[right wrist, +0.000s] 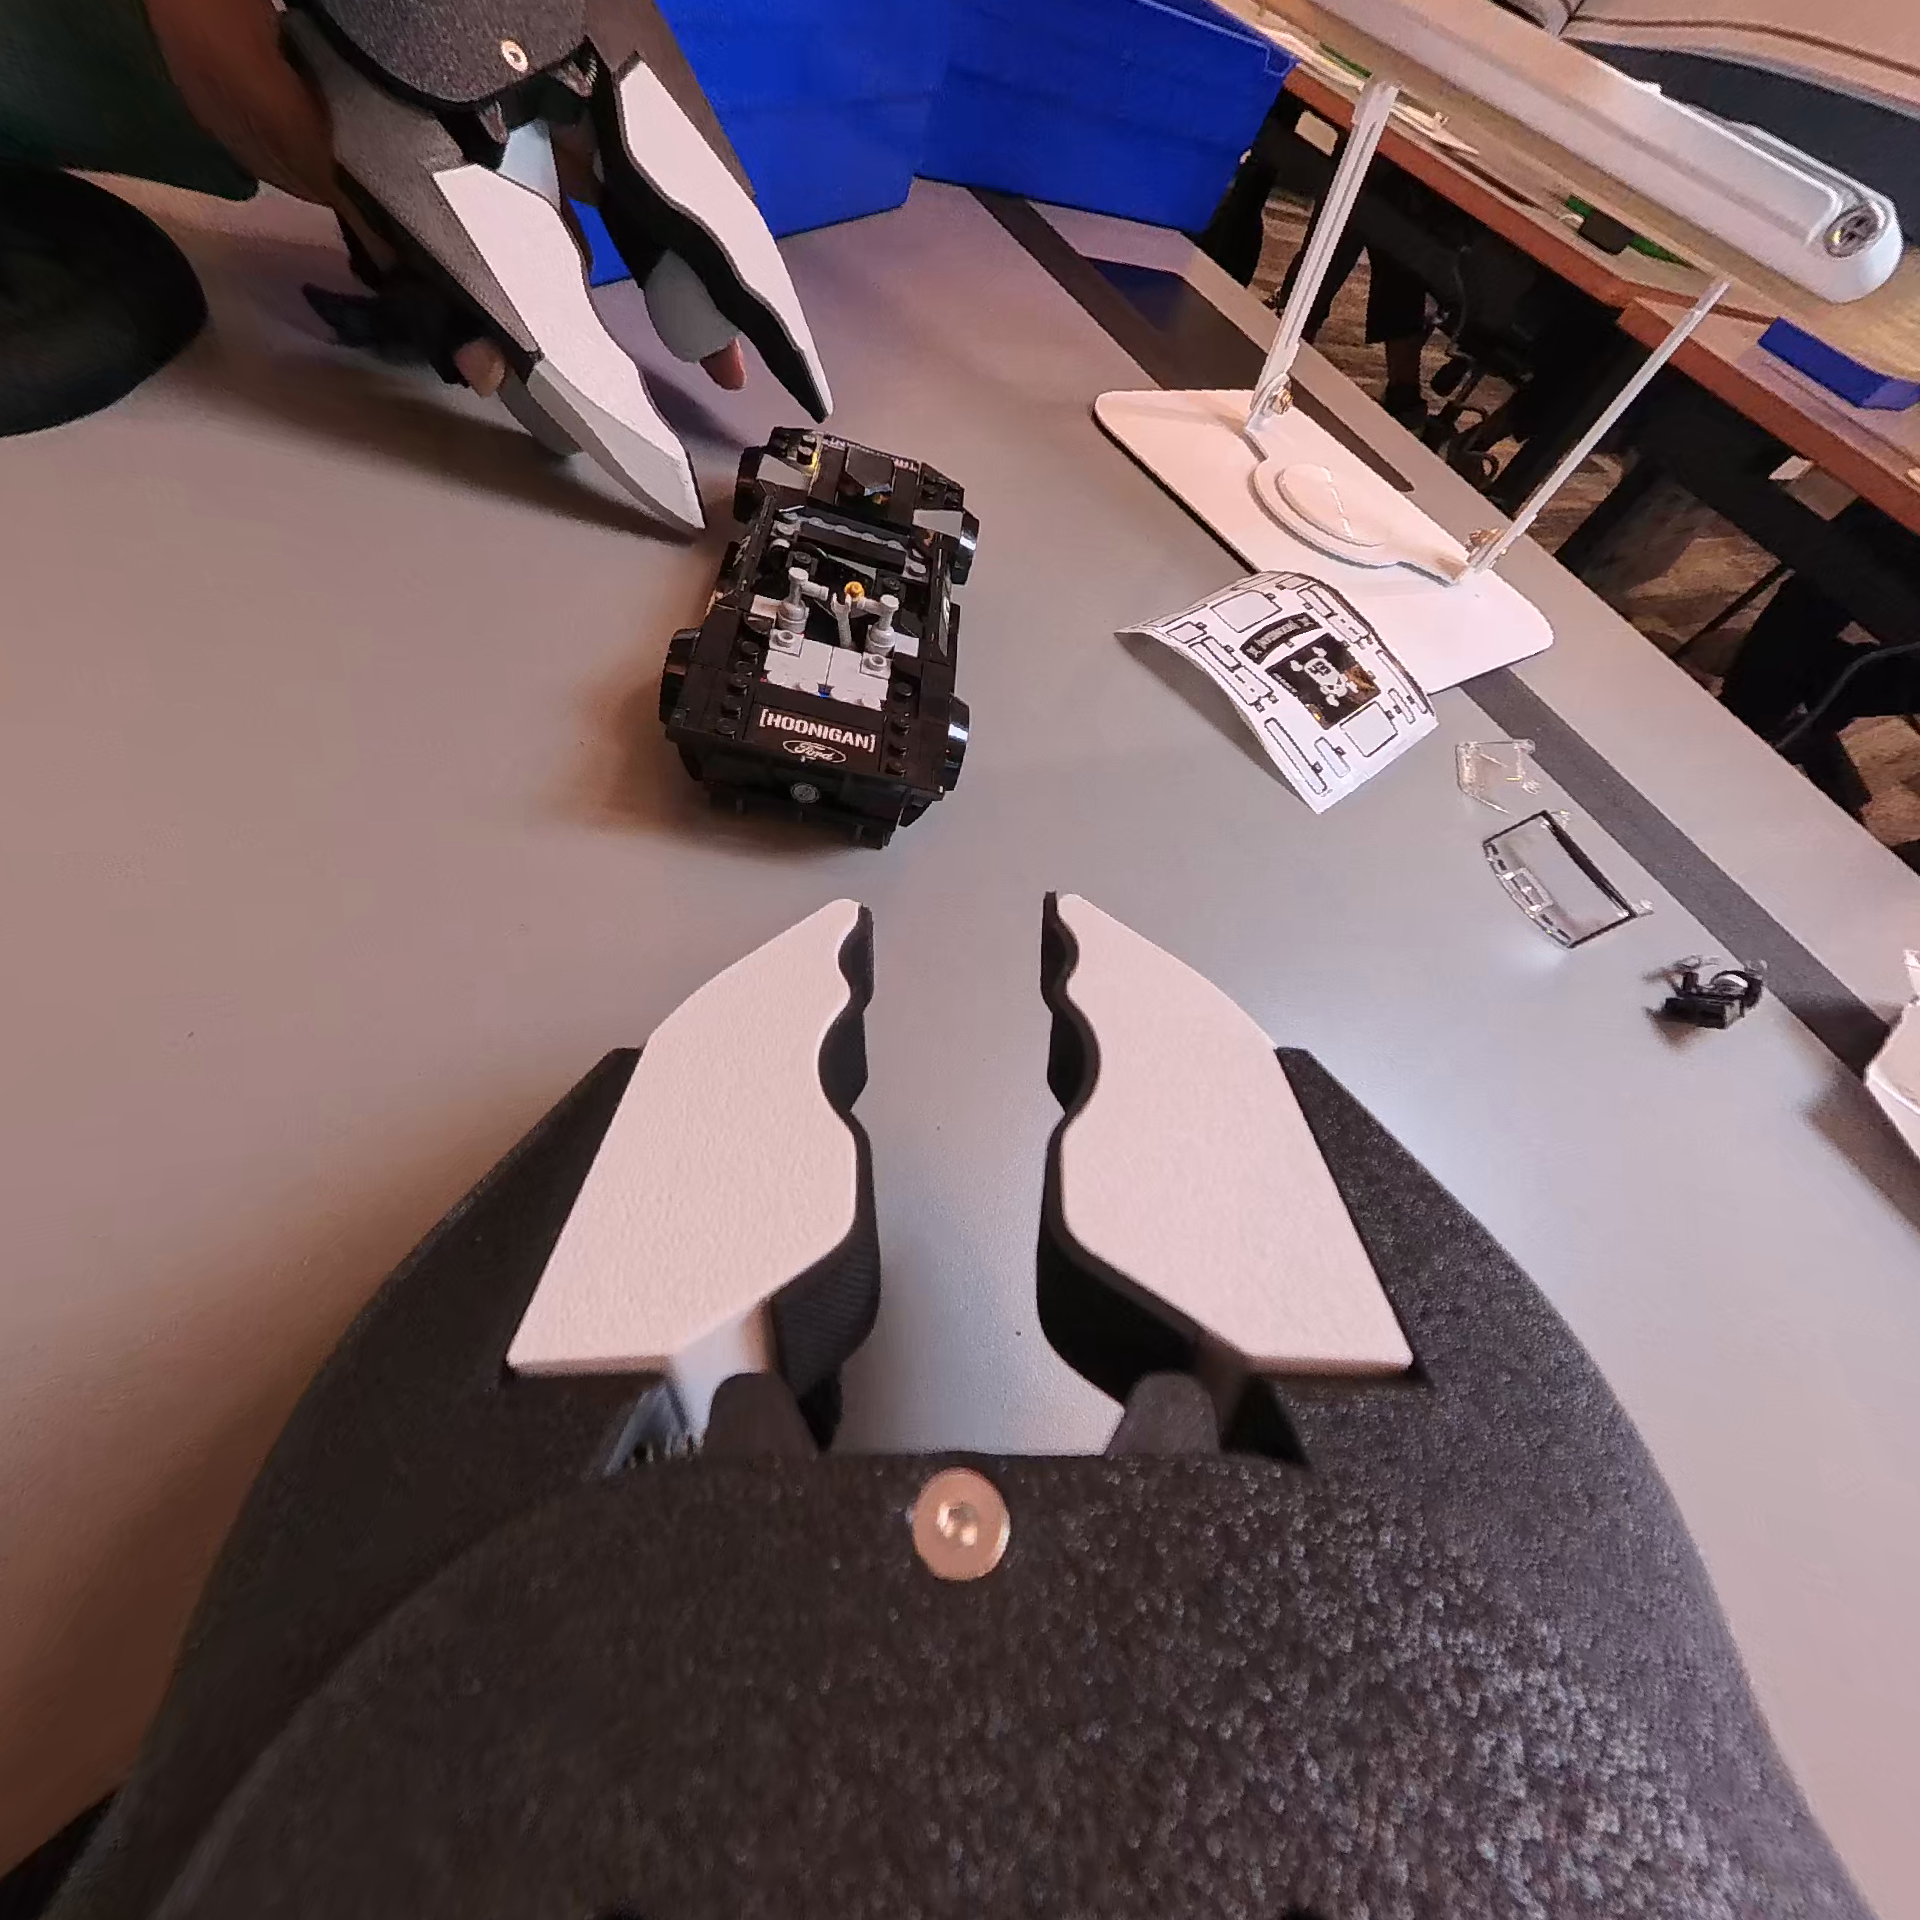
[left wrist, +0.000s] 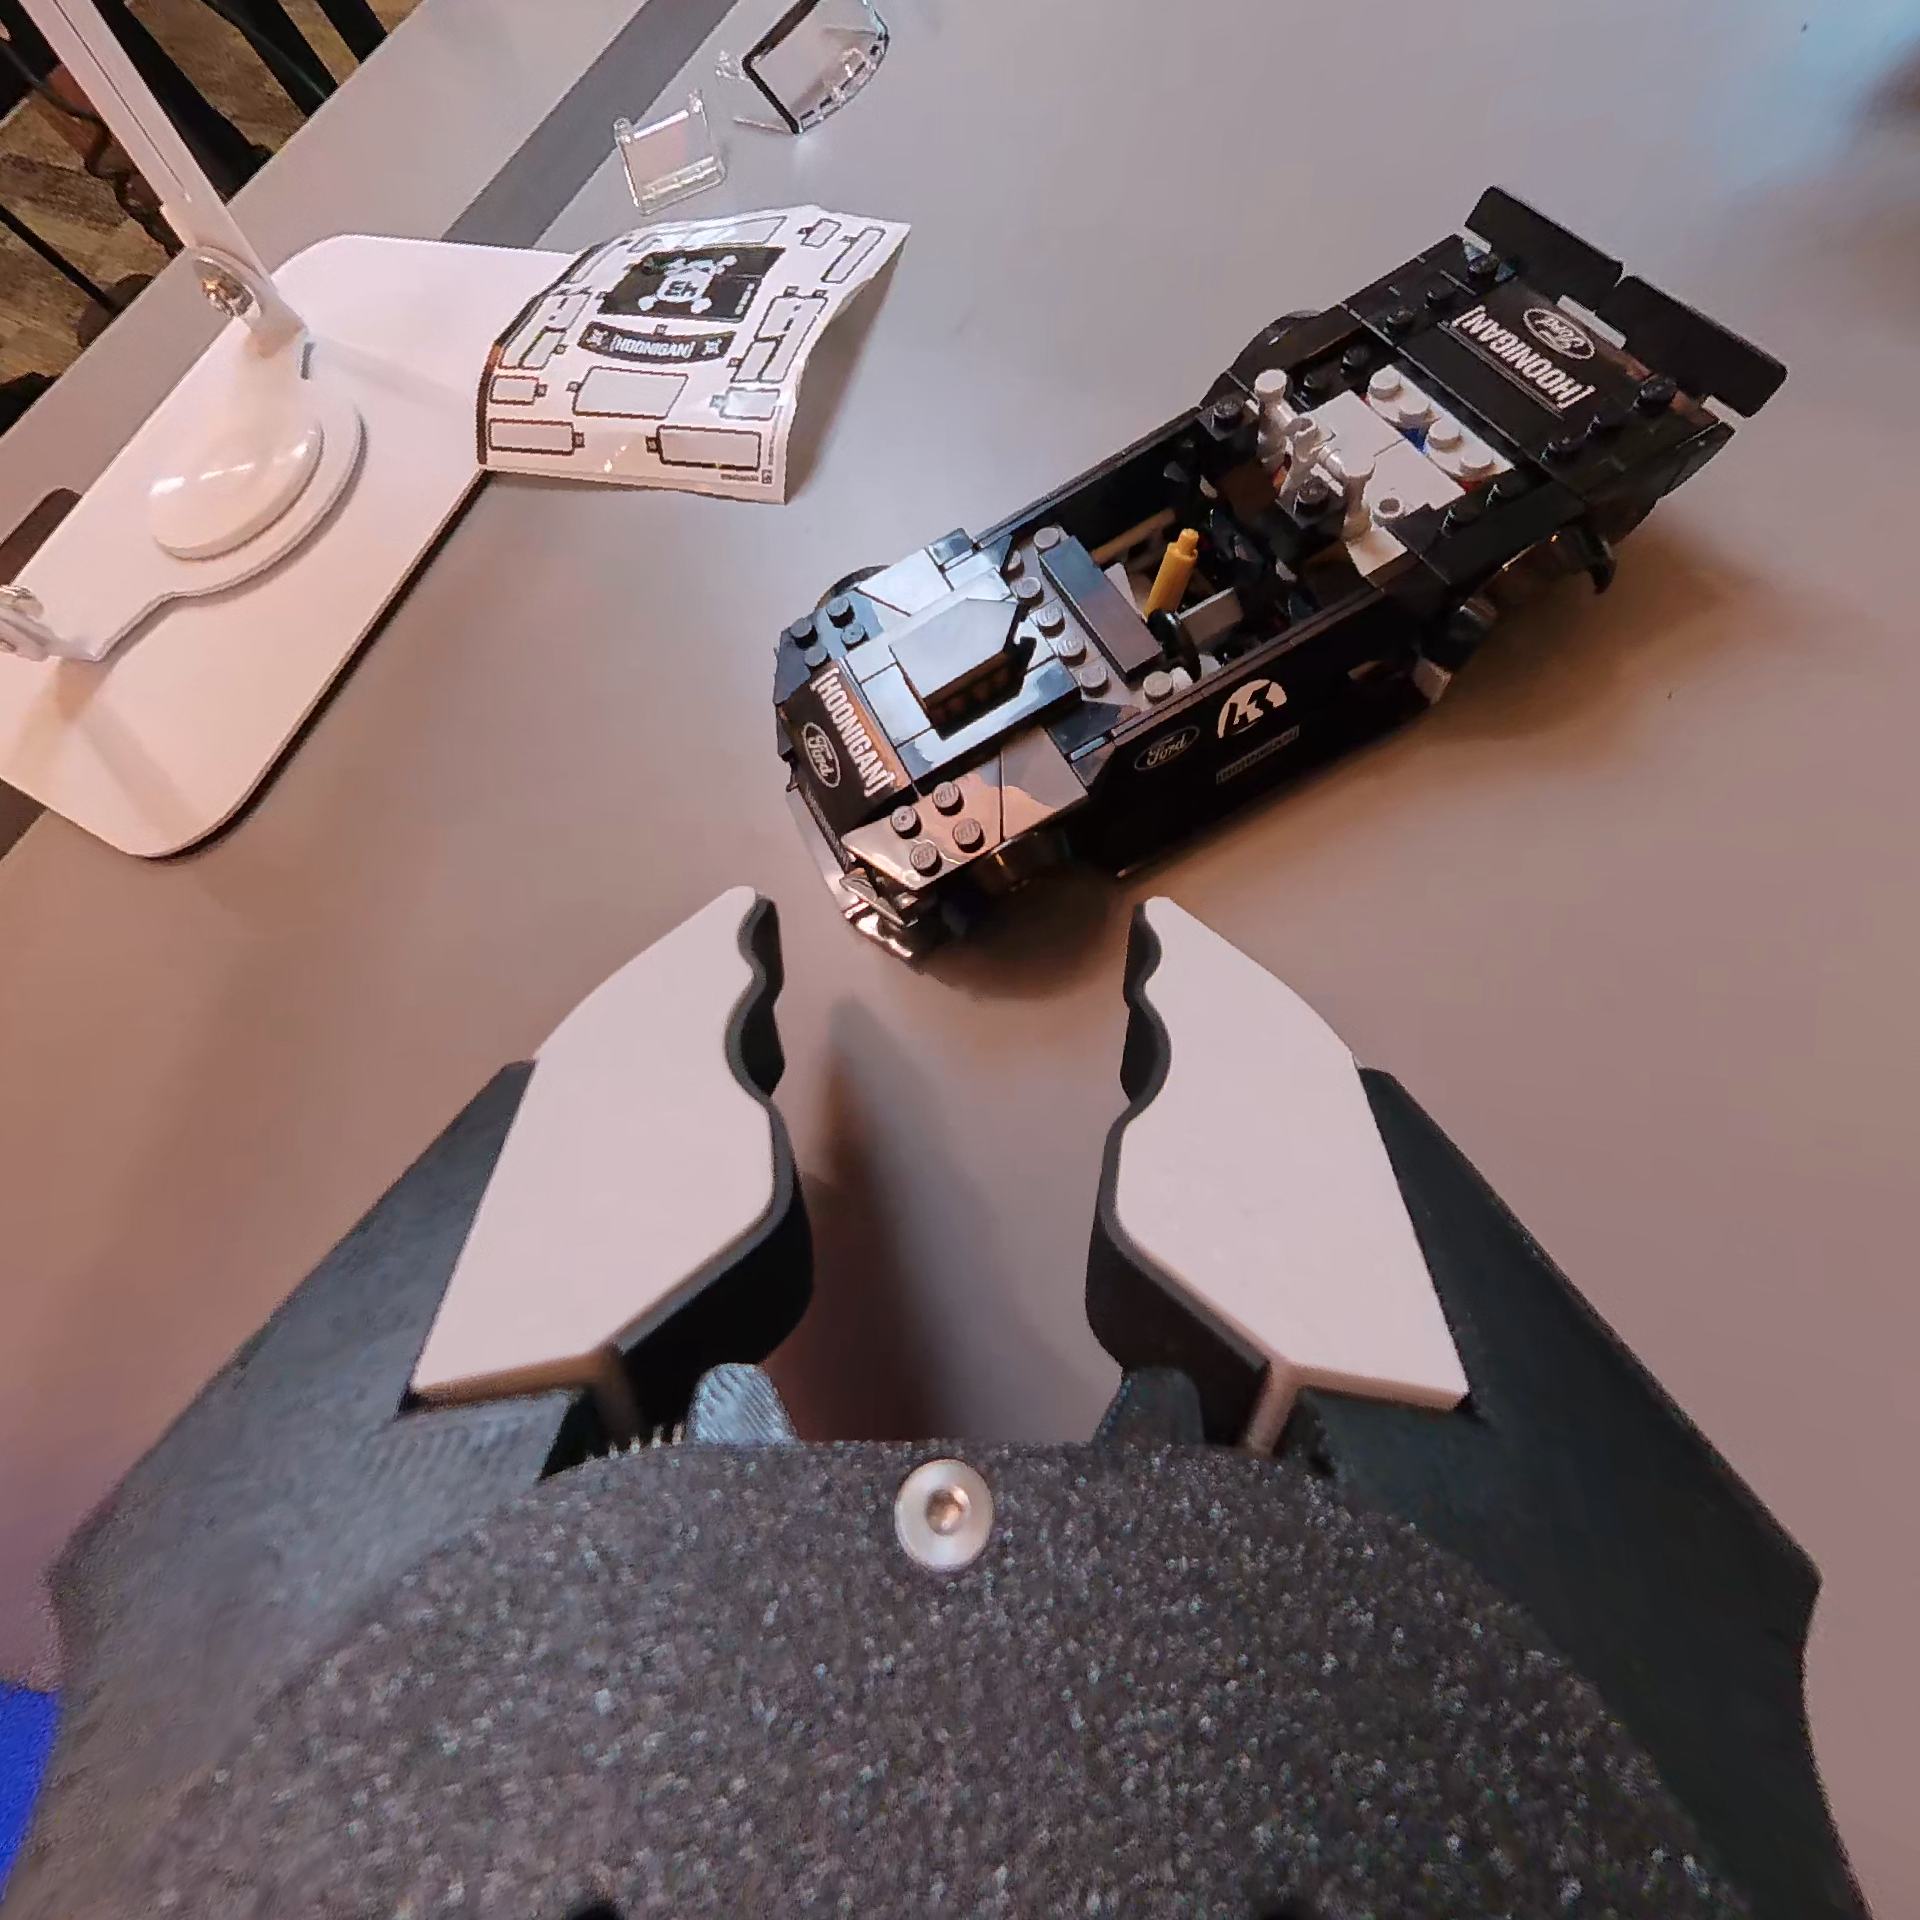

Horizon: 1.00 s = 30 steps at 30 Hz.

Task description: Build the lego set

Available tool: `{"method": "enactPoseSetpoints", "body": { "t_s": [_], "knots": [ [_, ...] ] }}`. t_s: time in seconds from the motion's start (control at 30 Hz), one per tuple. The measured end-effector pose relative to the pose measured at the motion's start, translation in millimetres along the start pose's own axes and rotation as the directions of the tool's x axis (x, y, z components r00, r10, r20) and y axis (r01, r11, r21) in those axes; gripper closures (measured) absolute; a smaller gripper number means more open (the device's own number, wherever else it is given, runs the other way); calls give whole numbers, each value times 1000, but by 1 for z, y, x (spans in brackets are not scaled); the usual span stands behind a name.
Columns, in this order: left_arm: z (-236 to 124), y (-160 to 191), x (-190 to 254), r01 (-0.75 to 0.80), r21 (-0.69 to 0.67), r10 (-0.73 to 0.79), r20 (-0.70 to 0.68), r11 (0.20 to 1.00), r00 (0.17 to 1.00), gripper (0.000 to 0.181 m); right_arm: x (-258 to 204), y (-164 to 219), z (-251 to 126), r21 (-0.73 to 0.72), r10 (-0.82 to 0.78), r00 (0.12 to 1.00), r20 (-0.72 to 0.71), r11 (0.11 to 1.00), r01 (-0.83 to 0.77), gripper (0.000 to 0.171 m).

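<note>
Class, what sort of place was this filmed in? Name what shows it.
Probably an office or workroom: a long grey table, more desks behind, a white desk lamp, and blue storage bins.

Grey desk (right wrist: 364, 831) carrying black lego car (right wrist: 821, 665), curled sticker sheet (right wrist: 1288, 686), white lamp base (right wrist: 1340, 520), clear windscreen pieces (right wrist: 1558, 878), small black part (right wrist: 1709, 994).

A: Ahead of the right gripper (right wrist: 956, 914)?
B: Black lego car (right wrist: 821, 644), roofless, tail toward the tips, apart from them, jaws parted around bare table (right wrist: 312, 935).
A: Beyond it?
B: Left gripper (right wrist: 758, 457), spread wide, 1 tip just beside the car's far end.
A: Off right?
B: Curled sticker sheet (right wrist: 1288, 681), 2 clear pieces (right wrist: 1558, 873), white stand (right wrist: 1340, 520).
</note>
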State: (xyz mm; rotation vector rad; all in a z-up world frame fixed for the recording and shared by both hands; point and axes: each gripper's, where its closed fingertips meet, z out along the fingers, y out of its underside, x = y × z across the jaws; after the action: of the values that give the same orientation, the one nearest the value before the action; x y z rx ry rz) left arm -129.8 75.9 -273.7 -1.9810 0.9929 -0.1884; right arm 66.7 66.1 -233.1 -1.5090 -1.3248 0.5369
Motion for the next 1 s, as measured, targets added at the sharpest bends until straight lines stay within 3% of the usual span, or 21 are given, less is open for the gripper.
{"method": "enactPoseSetpoints", "body": {
  "t_s": [0.7, 0.83, 1.0],
  "knots": [
    [5, -7, 15, -10, 1, 10, -52, 1000, 999, 123, -2, -2, 2, -5, -7, 1000, 0, 1000, 7, 141],
    [3, -9, 23, -32, -9, 31, -78, 999, 996, 124, -26, -27, 9, 15, 61, 989, 134, 998, -63, 141],
    [-12, -12, 31, -62, -10, 60, -137, 998, 989, 129, -47, -29, 29, -138, -91, 973, 211, 983, 122, 140]
  ]
}}
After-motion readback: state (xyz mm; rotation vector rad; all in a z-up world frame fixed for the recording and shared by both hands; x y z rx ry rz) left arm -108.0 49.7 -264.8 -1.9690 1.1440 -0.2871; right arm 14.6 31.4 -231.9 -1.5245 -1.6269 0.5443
